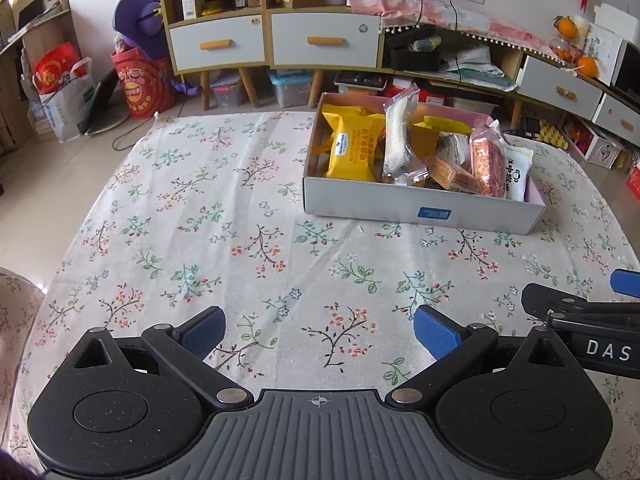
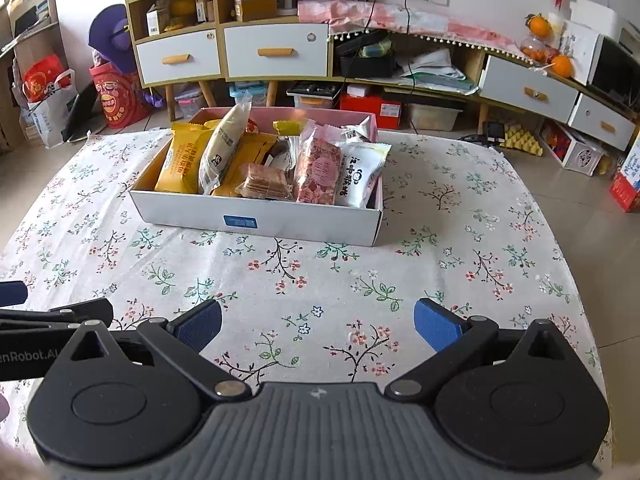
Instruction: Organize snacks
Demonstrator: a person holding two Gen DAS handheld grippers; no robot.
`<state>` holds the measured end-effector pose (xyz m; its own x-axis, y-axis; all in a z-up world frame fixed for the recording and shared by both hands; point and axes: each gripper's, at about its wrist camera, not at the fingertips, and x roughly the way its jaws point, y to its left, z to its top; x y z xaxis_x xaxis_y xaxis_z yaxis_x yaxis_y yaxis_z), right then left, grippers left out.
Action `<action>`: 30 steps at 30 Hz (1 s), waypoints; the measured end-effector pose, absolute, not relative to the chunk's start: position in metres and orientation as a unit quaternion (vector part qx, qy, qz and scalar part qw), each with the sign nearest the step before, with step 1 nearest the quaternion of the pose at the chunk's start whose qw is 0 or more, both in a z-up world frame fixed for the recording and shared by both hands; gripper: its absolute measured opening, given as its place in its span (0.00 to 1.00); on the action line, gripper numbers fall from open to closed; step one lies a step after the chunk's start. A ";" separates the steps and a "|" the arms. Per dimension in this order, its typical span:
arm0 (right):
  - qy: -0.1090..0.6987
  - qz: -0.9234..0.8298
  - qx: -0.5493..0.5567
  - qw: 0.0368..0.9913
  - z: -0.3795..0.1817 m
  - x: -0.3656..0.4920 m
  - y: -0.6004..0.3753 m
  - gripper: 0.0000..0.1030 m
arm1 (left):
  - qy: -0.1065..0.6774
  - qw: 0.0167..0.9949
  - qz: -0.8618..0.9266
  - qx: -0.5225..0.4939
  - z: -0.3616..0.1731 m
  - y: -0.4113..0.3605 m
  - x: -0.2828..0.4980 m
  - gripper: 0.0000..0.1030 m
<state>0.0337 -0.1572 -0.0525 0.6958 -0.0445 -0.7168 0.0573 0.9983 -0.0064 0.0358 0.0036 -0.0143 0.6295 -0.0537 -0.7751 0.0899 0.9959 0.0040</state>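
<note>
Floral cotton cloth (image 1: 248, 240) covers the tabletop from edge to edge, and both claws hang above its near edge with nothing between their blue pads. Left gripper (image 1: 318, 330): jaws spread wide, released, holding nothing, pads apart over bare cloth. Right gripper (image 2: 318, 326): likewise released and empty, set just beside the left one, whose black linkage shows at the left border of the right wrist view. The white cardboard box (image 2: 256, 216) sits toward the far edge of the tabletop, right of centre in the left wrist view and left of centre in the right wrist view, well apart from both claws; it carries a small blue label (image 2: 240, 222) on its near wall and has a pink inner lining. Contents, left to right: a yellow packet (image 2: 182, 164) leaning against the left end; a long clear-wrapped white bar (image 2: 222, 152) standing tilted over it; an orange-yellow packet (image 2: 250, 160) behind that; a clear pack of brown crackers (image 2: 264, 182) against the near wall; a pink speckled bar (image 2: 318, 174) standing upright; a white pouch with dark lettering (image 2: 360, 174) at the right end. All snacks seen lie inside the box; none rests on the cloth. Beyond the far edge stand wooden cabinets with white drawers (image 2: 276, 54)
</note>
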 end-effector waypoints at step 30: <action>0.392 -0.029 0.020 0.919 -0.054 0.037 -0.161 1.00 | 0.431 0.901 -0.032 0.032 -0.018 0.000 0.037 0.98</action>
